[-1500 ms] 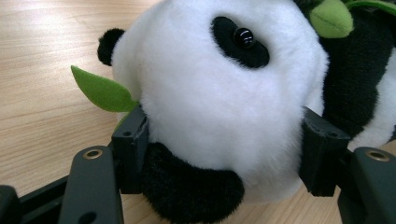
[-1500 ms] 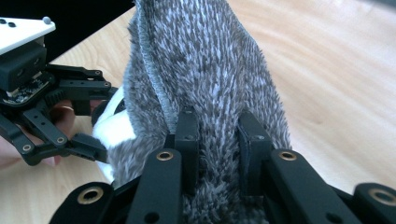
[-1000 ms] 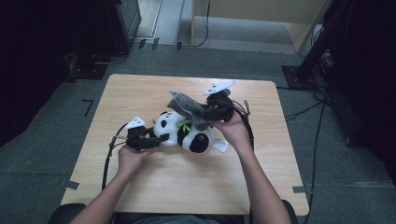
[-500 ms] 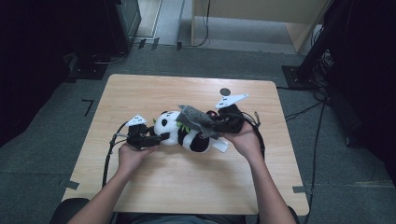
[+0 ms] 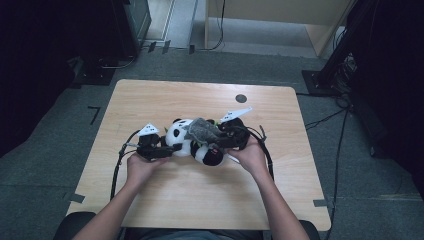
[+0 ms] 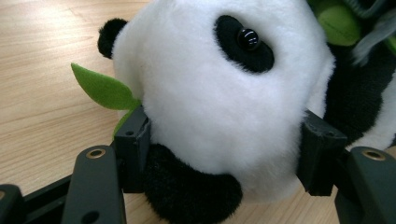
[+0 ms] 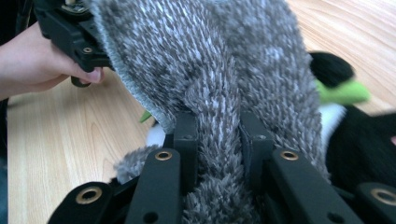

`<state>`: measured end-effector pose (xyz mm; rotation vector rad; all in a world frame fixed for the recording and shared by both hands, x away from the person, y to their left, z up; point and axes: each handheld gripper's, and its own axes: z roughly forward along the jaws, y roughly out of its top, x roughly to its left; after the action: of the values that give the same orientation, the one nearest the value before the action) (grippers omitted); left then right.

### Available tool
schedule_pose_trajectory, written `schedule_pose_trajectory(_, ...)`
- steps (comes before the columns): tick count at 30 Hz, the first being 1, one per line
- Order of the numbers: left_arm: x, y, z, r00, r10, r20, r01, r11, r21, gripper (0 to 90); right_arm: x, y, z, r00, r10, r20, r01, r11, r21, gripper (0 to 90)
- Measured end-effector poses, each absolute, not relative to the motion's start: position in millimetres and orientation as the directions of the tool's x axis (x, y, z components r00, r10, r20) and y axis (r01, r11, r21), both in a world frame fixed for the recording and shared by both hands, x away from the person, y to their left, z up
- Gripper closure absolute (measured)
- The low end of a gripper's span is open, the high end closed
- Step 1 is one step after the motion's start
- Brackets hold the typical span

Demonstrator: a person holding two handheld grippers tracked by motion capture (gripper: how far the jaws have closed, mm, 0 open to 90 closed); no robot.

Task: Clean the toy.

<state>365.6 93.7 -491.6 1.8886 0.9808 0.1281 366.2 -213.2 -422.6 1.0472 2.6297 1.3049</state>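
Right, the plush panda [image 5: 192, 142] lies on its side in the middle of the wooden table [image 5: 150, 100], head to the left, black limbs toward the near right. Left gripper [image 5: 159, 150] sits level on the tabletop at the panda's left, and in the left gripper view its two black jaws press into either side of the white head [image 6: 219, 102], so that's a firm clamp on the toy. A green felt leaf [image 6: 100, 88] pokes out beside the head, just above the wood. Over on the right, the right gripper [image 5: 225, 137] is low against the panda's body, its jaws drawn narrow and pinching a fold of grey knitted cloth [image 7: 219, 93]. That cloth drapes over the top of the panda. A small dark round mark [image 5: 241, 98] sits on the far side of the table, well apart from the action.
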Motion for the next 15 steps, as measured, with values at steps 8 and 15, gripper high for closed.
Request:
schedule_pose_trajectory(8,367,96,-494,0.665,0.666,-0.338,0.586,-0.185,0.789,34.3,360,-242,-432,-0.721,0.655,0.227,0.579,0.389,0.716,75.8)
schedule_pose_trajectory(15,369,97,-493,0.661,0.661,-0.355,0.596,-0.175,0.783,33.9,354,-264,-450,-0.668,0.710,0.223,0.623,0.370,0.689,76.1)
